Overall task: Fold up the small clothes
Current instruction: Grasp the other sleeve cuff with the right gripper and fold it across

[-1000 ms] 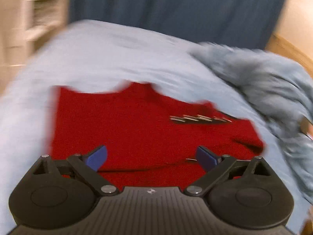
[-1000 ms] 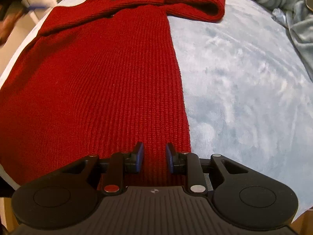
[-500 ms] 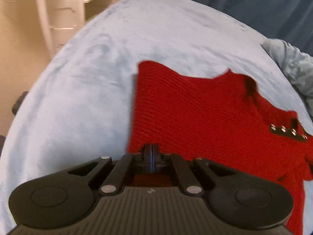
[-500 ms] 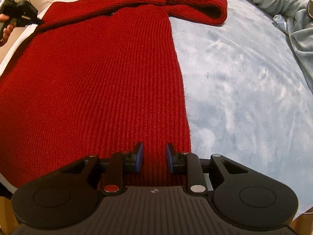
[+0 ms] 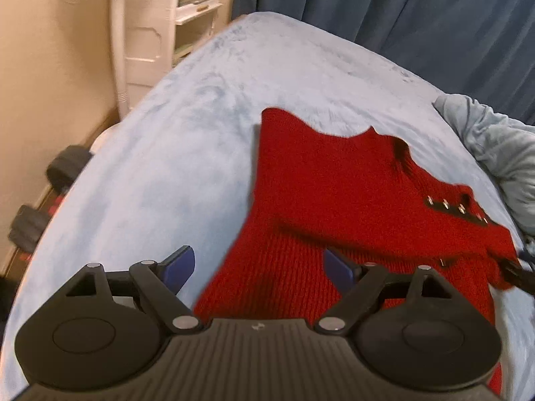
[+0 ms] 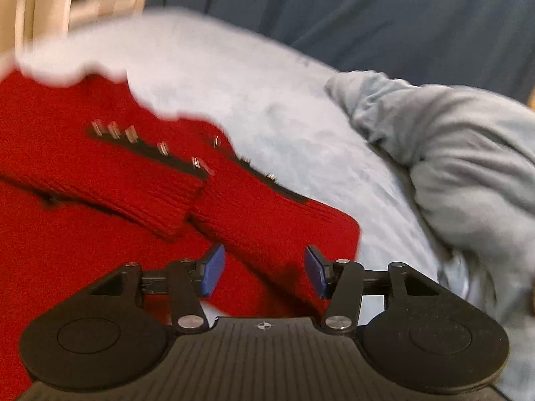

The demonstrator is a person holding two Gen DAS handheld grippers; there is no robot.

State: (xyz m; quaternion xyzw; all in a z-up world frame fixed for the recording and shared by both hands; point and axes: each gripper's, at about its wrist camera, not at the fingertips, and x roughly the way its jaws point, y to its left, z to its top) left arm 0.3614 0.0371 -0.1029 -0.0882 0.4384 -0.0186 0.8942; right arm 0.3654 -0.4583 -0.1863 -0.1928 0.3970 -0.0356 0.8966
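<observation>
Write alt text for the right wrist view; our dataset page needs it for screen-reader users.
The open right gripper hovers over a red knit sweater lying on a pale blue blanket, its folded sleeves just ahead. A crumpled grey-blue cloth lies to the right; the image is motion-blurred.

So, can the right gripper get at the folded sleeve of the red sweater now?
Probably yes. The right gripper is open, and the sleeve of the red sweater lies right in front of its jaws on the bed, with nothing between them.
</observation>
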